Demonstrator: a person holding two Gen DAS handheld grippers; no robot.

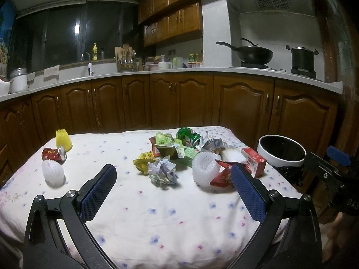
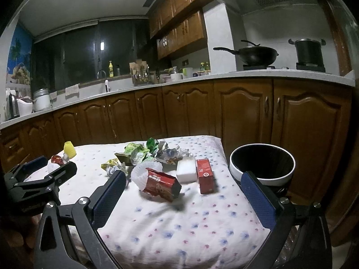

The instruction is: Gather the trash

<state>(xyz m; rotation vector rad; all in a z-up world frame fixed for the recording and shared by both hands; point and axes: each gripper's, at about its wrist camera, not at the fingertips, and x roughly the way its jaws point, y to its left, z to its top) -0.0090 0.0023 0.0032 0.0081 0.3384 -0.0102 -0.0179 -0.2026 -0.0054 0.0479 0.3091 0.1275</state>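
Two hand-held grippers (image 1: pixel 172 189) (image 2: pixel 184 194), one bin (image 2: pixel 262 180)

Very little can be read. On the green wrapper (image 1: pixel 166 140), beyond the left fingers (image 1: pixel 248 194) and toward the right one, the number "100" stands in dark print. The red carton (image 1: pixel 253 161), just past the right-hand finger in the left wrist view, carries large white digits that look like "828", partly cut off. The yellow packet (image 1: pixel 144 159) and the red snack bag (image 2: pixel 162 185) bear printed characters too blurred to make out.
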